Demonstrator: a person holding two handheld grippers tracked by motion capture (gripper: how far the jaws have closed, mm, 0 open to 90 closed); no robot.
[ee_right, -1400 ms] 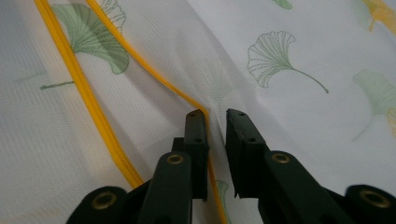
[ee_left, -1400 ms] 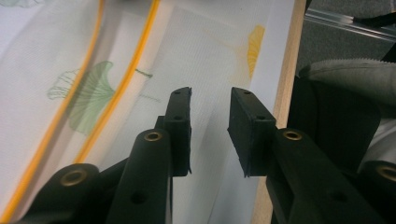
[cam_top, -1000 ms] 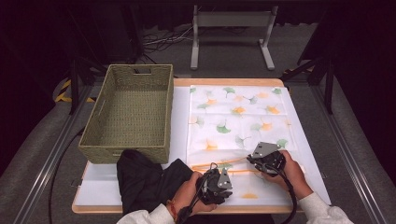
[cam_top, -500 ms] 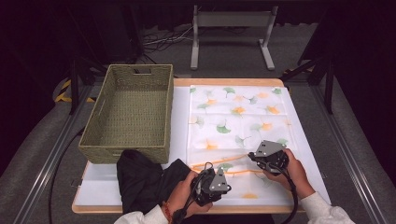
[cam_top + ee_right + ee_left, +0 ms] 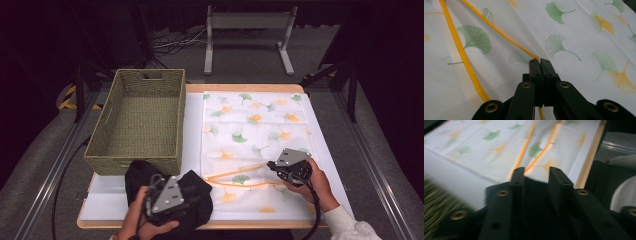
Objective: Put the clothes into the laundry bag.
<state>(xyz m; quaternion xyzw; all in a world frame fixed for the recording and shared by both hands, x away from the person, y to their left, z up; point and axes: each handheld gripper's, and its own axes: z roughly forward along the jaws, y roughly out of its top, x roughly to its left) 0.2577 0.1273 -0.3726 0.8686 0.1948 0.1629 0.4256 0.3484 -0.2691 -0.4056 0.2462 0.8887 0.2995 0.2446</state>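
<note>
A white mesh bag (image 5: 250,125) printed with green and orange leaves lies flat on the table, its orange zipper (image 5: 235,172) parted near the front. My right gripper (image 5: 271,166) is shut on the bag's fabric by the zipper edge (image 5: 499,31), its jaws pressed together (image 5: 539,61). A black garment (image 5: 137,175) is heaped at the front left corner. Above it my left gripper (image 5: 186,192) points toward the bag (image 5: 474,145). Its jaws (image 5: 536,171) have just been opening and stand apart over the black cloth (image 5: 535,197), not pressing on it.
A woven basket (image 5: 135,162) stands at the left of the table, its near wall close behind the black garment. The table's wooden front edge (image 5: 589,162) runs just beside the bag. A metal stand (image 5: 247,22) is on the floor beyond.
My left gripper has left the bag's zipper opening and travelled left to the black garment, with its jaws now apart. The right gripper has stayed put, still pinching the bag.
</note>
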